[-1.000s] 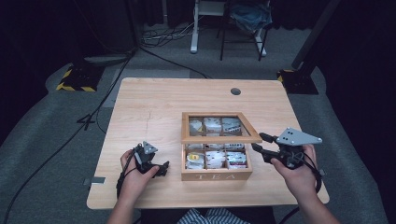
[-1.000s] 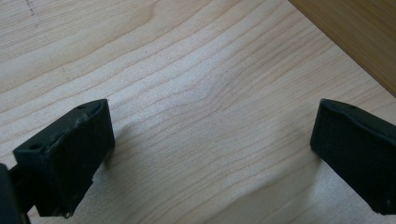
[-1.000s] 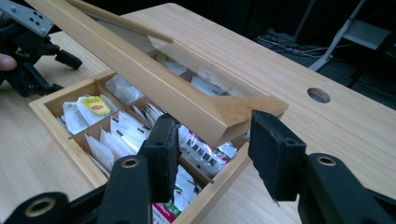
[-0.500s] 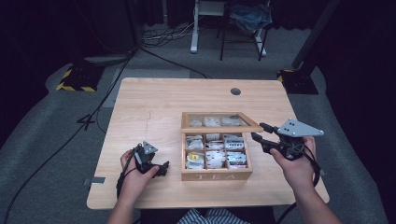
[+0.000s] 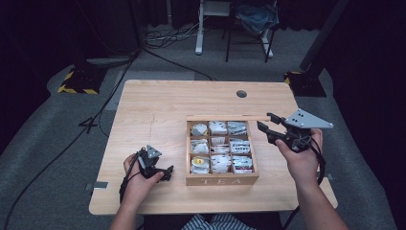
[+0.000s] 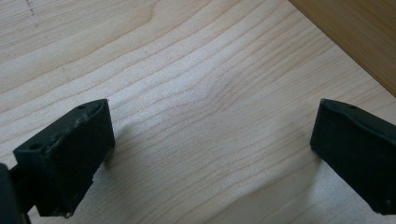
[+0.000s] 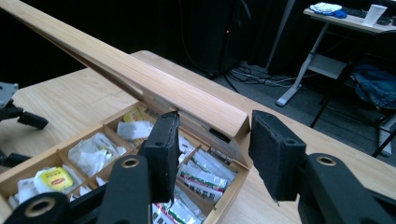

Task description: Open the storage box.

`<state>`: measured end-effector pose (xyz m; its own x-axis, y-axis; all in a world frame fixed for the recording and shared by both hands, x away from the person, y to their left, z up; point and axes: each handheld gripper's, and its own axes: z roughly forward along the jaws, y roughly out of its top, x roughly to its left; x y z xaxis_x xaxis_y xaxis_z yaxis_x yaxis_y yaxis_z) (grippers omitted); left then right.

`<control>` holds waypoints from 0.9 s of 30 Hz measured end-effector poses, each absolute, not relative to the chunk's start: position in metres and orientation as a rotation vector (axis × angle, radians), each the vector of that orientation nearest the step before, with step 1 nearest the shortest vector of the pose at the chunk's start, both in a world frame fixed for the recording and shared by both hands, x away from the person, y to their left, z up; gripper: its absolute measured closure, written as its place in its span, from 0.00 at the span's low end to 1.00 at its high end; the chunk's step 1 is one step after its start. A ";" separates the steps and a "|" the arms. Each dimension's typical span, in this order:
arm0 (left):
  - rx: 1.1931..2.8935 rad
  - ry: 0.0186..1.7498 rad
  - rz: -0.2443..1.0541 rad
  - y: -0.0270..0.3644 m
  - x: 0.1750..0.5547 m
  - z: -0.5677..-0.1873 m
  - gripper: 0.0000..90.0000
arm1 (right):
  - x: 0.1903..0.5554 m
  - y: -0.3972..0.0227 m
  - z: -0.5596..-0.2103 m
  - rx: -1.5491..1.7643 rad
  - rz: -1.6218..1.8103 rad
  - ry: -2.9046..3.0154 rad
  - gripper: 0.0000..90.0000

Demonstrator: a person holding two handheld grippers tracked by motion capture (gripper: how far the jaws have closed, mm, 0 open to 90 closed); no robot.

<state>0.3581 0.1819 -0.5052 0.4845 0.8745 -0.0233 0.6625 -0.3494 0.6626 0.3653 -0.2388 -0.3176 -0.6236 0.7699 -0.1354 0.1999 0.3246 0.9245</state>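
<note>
High view: the tea box (image 5: 221,180) sits near the table's (image 5: 158,105) front edge, its lid (image 5: 225,117) raised. Left gripper view: the left gripper (image 6: 210,158) rests wide and empty. Right gripper view: the right gripper (image 7: 212,149) clamps the lid's (image 7: 140,74) corner

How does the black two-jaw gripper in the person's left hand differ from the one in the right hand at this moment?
The left gripper sits low on the pale wooden table, left of the wooden tea box; the right gripper is up at the box's far right corner. The left gripper's jaws are wide apart over bare table; the right's appear closed on the tilted wooden lid. Both are hand-held.
</note>
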 end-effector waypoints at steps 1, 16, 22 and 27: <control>2.114 1.270 0.449 0.181 0.358 -0.505 0.00 | 0.366 -0.239 -0.317 0.853 1.297 2.013 0.59; 2.101 1.255 0.468 0.182 0.357 -0.504 0.11 | 0.372 -0.235 -0.322 0.849 1.311 1.964 0.57; 2.094 1.258 0.463 0.183 0.357 -0.502 0.19 | 0.373 -0.236 -0.323 0.855 1.327 1.972 0.56; 2.107 1.263 0.458 0.185 0.356 -0.498 0.21 | 0.373 -0.236 -0.323 0.855 1.330 1.972 0.56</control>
<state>0.3557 0.1848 -0.4979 0.4796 0.8771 -0.0246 0.6571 -0.3404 0.6726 0.3730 -0.2362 -0.3228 -0.6095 0.7827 -0.1260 0.1763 0.2888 0.9410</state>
